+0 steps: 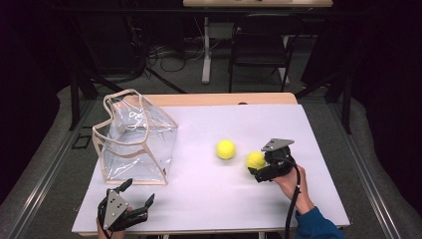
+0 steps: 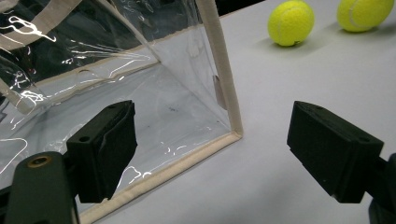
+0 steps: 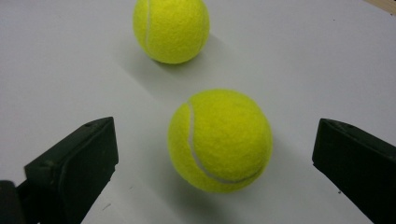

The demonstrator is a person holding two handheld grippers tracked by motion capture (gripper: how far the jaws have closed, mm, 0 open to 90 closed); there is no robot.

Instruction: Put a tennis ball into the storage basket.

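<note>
In the high view, the right gripper (image 1: pixel 260 168) hides part of the near tennis ball (image 1: pixel 255 159). From the left gripper (image 2: pixel 212 154), jaws spread wide, the clear bag (image 2: pixel 140 93) ahead is cut off. The right gripper view shows wide-open jaws flanking that ball untouched; the far tennis ball (image 3: pixel 171 29) beyond is cropped.

1. The desk (image 1: pixel 209 199) has a white top with a pale wood edge at 12 o'clock.
2. Both balls, the near ball (image 3: pixel 219 140) and the far ball (image 3: pixel 171 29), are bright yellow with a thin white seam.
3. The bag (image 1: pixel 134 142) is clear plastic with beige trim and handles.
4. Both grippers' fingers (image 2: pixel 105 149) (image 3: pixel 74 172) are matte black.
5. The sleeve (image 1: pixel 318 226) at 5 o'clock is blue.
</note>
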